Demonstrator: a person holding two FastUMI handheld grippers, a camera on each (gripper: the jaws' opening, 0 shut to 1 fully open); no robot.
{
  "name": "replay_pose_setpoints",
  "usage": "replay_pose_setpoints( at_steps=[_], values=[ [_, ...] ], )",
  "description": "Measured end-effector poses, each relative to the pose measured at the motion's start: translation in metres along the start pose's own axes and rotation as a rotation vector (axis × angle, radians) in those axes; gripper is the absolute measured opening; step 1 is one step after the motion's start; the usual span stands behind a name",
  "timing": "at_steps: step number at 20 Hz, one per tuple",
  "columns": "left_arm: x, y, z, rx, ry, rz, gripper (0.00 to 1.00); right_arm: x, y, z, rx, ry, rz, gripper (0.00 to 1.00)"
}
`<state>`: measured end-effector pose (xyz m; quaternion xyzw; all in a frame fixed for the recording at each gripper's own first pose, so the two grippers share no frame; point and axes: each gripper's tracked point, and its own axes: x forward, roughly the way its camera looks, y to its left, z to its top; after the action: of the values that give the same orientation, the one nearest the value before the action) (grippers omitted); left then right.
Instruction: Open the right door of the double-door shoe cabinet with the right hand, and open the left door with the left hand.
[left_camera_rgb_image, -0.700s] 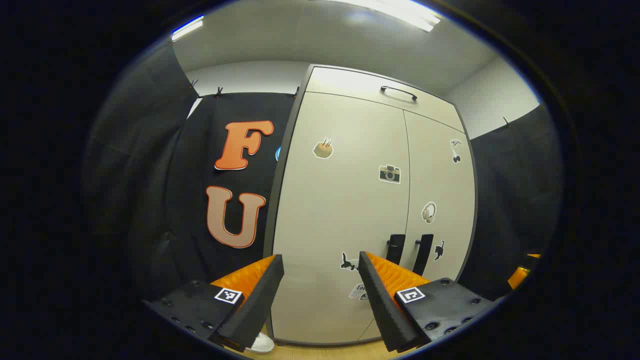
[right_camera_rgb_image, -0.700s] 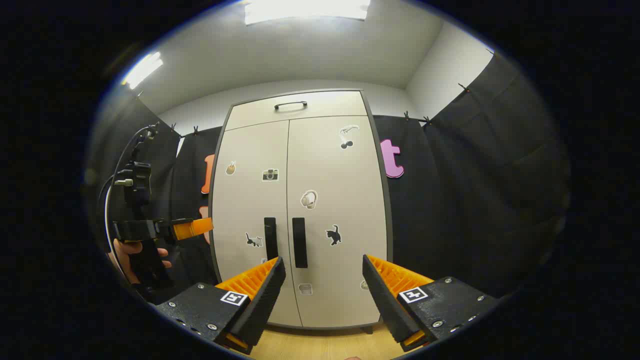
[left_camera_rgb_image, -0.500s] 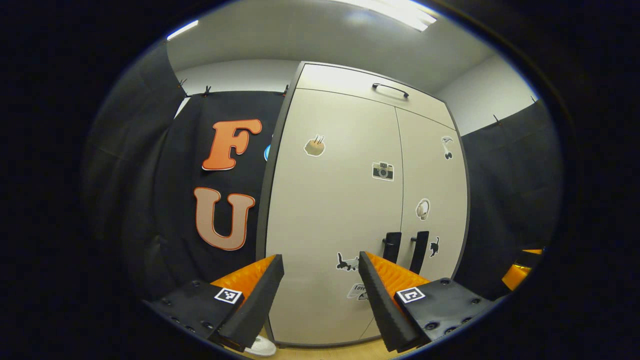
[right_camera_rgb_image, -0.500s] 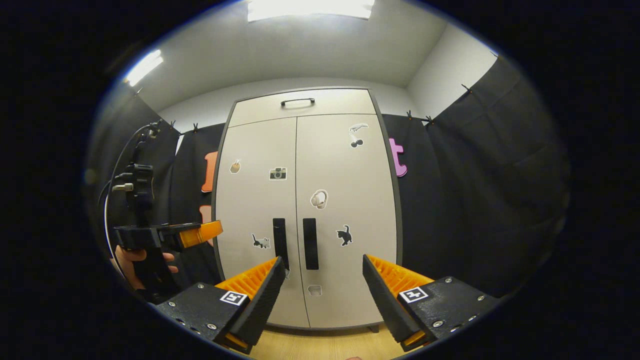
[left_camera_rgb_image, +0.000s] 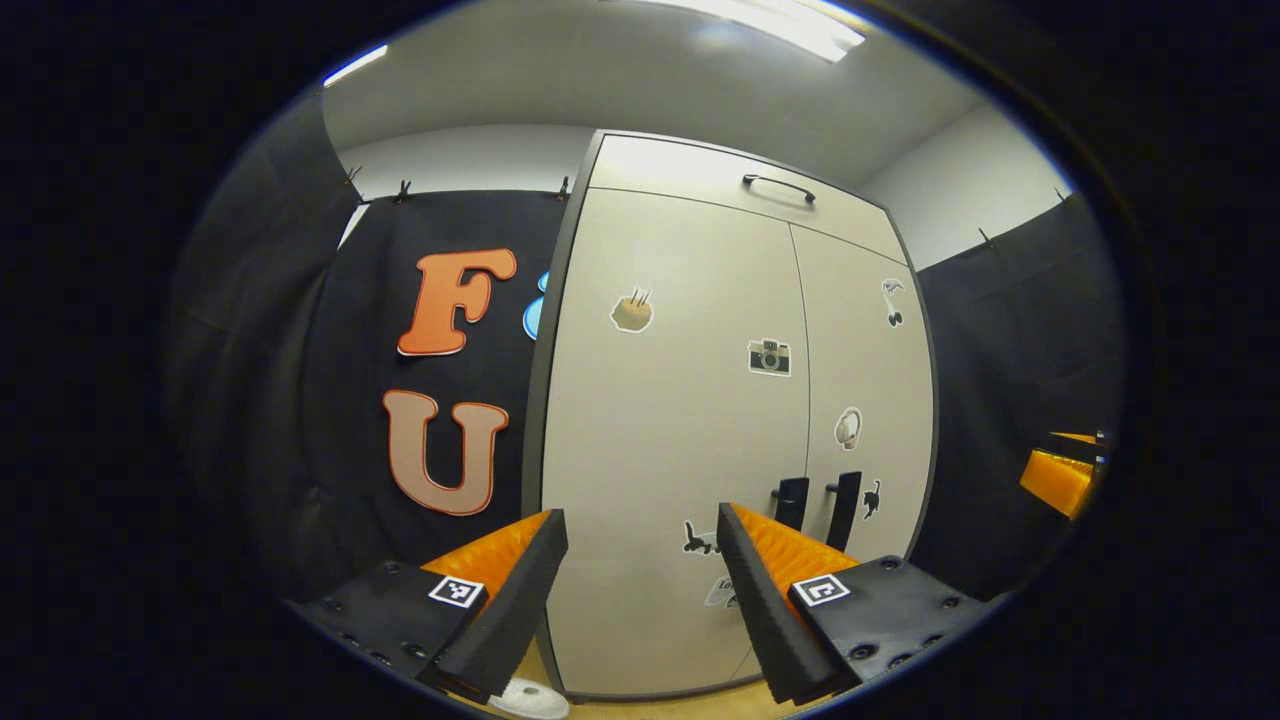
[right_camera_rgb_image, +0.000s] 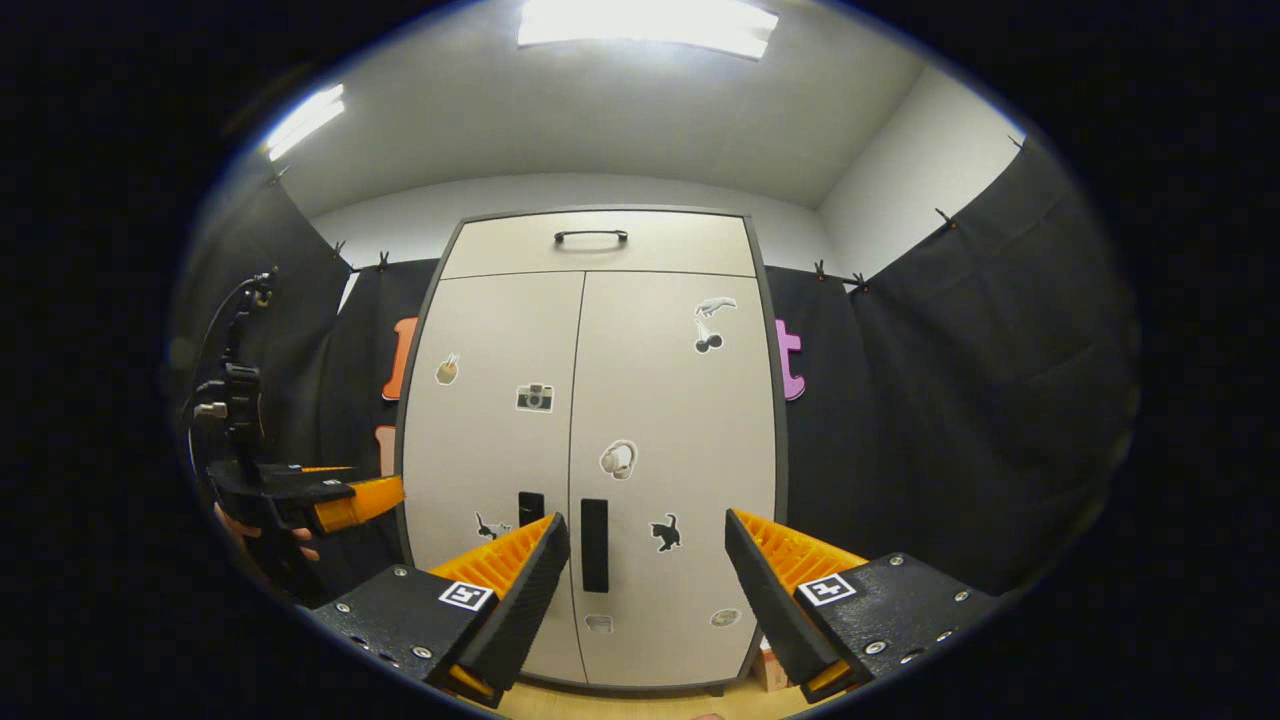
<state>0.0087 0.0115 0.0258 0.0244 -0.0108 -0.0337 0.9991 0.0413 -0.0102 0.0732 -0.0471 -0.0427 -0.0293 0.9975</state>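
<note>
The tall beige double-door shoe cabinet (right_camera_rgb_image: 590, 440) with a smooth matte laminate face and dark grey edging stands upright against the black cloth wall, central in the right gripper view and right of centre in the left gripper view; both doors are shut flush, so nothing of the interior can be told. The left door (right_camera_rgb_image: 490, 450) and the right door (right_camera_rgb_image: 675, 450) meet at a thin vertical seam; each carries a flat black rectangular vertical handle beside that seam, the left handle (right_camera_rgb_image: 530, 505) partly hidden behind a finger and the right handle (right_camera_rgb_image: 594, 545) fully visible. Small cut-out stickers (right_camera_rgb_image: 535, 397) are spread across both doors. Above the doors lies a shallow horizontal top panel (right_camera_rgb_image: 598, 245) with a slim curved black bar handle (right_camera_rgb_image: 591, 236). The right gripper (right_camera_rgb_image: 645, 590) is released, its ribbed wedge-shaped fingers spread wide, apart from the cabinet and grasping nothing; the left gripper (left_camera_rgb_image: 640, 590) is likewise released and grasps nothing, its fingers well short of the left door. In the right gripper view the left gripper also appears at the left edge, held by a hand (right_camera_rgb_image: 262, 530). A strip of pale wooden floor (right_camera_rgb_image: 620, 700) shows under the cabinet.
</note>
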Motion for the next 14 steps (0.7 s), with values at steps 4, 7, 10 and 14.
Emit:
replay_pose_setpoints(
  at_steps=[4, 7, 10, 14],
  values=[
    [-0.004, -0.009, 0.029, -0.001, -0.033, 0.017, 0.94, 0.007, -0.028, 0.010, -0.014, -0.008, -0.010, 0.95],
    [-0.010, -0.032, 0.040, 0.003, -0.038, 0.003, 0.96, 0.010, -0.043, 0.013, -0.031, -0.005, 0.000, 0.95],
    [-0.016, -0.056, 0.047, 0.020, -0.046, -0.012, 0.96, 0.010, -0.054, 0.013, -0.016, 0.001, 0.005, 0.95],
    [-0.017, -0.074, 0.039, -0.001, -0.012, -0.012, 0.96, 0.011, -0.071, 0.010, -0.024, 0.014, 0.009, 0.95]
  ],
)
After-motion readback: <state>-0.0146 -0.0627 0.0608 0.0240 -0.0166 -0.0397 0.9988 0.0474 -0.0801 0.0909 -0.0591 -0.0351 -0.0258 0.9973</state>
